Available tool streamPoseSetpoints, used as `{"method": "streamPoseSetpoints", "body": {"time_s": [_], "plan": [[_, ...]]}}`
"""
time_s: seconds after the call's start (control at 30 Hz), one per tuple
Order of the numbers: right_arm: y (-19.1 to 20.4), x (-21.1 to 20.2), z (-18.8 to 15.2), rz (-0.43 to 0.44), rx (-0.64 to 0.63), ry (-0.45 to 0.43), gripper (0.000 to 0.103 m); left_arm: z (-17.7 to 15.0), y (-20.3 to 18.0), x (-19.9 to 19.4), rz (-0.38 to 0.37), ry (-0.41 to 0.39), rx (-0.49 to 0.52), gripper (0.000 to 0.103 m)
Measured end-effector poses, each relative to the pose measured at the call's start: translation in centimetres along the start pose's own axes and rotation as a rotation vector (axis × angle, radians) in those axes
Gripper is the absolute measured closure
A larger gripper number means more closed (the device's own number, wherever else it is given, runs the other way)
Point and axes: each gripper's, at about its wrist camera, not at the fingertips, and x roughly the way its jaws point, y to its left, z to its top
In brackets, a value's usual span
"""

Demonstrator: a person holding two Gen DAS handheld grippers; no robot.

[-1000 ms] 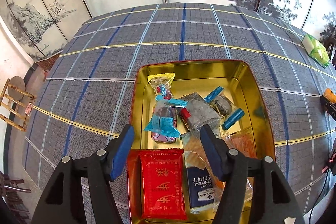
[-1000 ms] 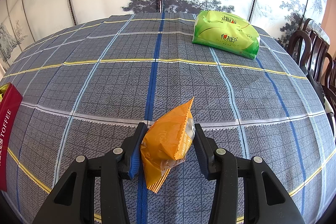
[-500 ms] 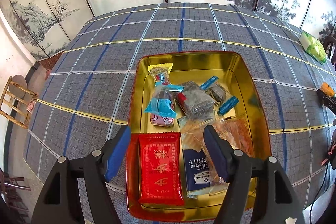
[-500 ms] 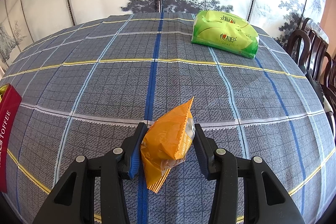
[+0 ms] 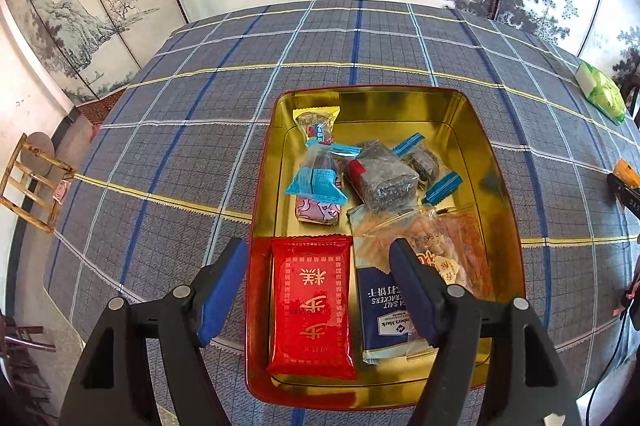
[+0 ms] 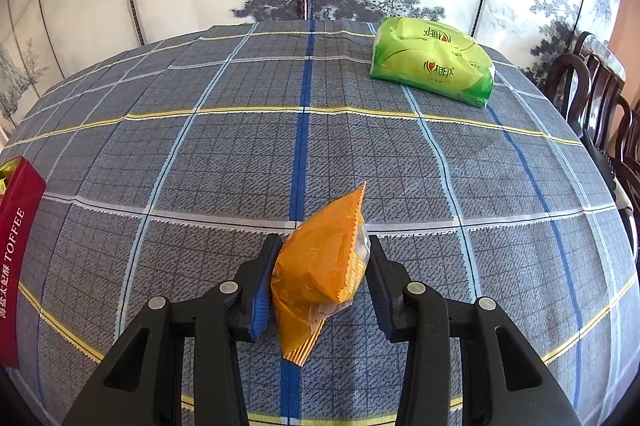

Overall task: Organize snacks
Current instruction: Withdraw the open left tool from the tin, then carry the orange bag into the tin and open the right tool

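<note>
The right gripper (image 6: 323, 268) fingers are closing on the orange snack packet (image 6: 320, 274), while the left gripper (image 5: 320, 282) fingers gape wide, empty, above the gold tin (image 5: 496, 186) on the counter (image 5: 180, 146).

Orange pkt (image 6: 320, 266), gold tin (image 5: 472, 130), grey-blue plaid cloth (image 6: 240, 154).

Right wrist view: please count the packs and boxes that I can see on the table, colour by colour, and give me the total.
Orange: 1, the orange packet
Green: 1, the green pack
Red: 1, the red tin, only its side at the left edge
Total: 3
</note>
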Motion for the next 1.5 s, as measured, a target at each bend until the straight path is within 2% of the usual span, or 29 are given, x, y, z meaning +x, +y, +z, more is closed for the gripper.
{"method": "streamPoseSetpoints", "body": {"time_s": [0.33,0.83,1.07,1.27,1.5], "plan": [[4.4,-3.2,0.6,0.082,-0.057,-0.026,0.062,-1.0,0.5,-0.1,-0.002,0.003,-0.020,0.032],[16.6,-7.3,1.3,0.343,-0.181,-0.033,0.062,-2.5,3.3,-2.0,0.024,-0.032,-0.079,0.025],[22.7,-8.2,1.9,0.432,-0.259,-0.040,0.062,-3.1,5.9,-2.5,0.053,-0.033,-0.129,0.025],[27.0,-7.3,1.8,0.474,-0.313,-0.017,0.062,-3.7,8.0,-2.6,0.089,-0.024,-0.168,0.024],[29.7,-5.3,1.6,0.451,-0.343,0.020,0.062,-4.5,9.7,-2.8,0.106,-0.013,-0.200,0.023]]}}
